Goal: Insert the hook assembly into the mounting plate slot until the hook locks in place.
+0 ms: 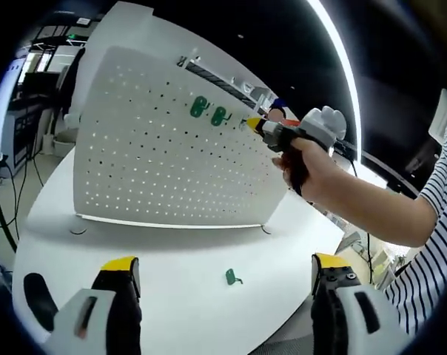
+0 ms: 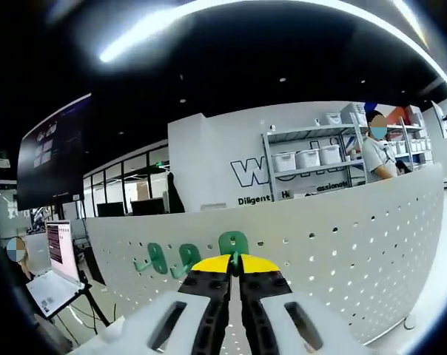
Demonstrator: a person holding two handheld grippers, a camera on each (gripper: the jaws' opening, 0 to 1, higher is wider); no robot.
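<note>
The left gripper (image 1: 222, 275) sits nearest in the left gripper view, its two yellow-tipped jaws spread wide apart with nothing between them, low over a round white table (image 1: 172, 251). On the table top, between those jaws and a little toward the pegboard (image 1: 164, 148), lies a loose green hook (image 1: 233, 277), apart from both jaws. The white pegboard stands upright on the table beyond the loose hook, leaning back a little, its face full of small holes. Two green hooks (image 1: 208, 111) hang side by side near the pegboard's upper edge. Just beside them, a person's hand (image 1: 310, 164) grips the right gripper (image 1: 251, 123), whose yellow tip is at the pegboard's face next to the second hook; a striped sleeve (image 1: 431, 244) follows the arm. In the right gripper view the right gripper (image 2: 234, 264) has its jaws pressed together on a third green hook (image 2: 232, 243), which is right at the pegboard (image 2: 342, 251), in line with the two hanging hooks (image 2: 172, 259); whether it is seated in the holes cannot be told. Behind the pegboard stand shelves (image 2: 312, 163) with white bins and a person (image 2: 377, 151) beside them, and to the pegboard's far end an open laptop (image 2: 55, 274).
</note>
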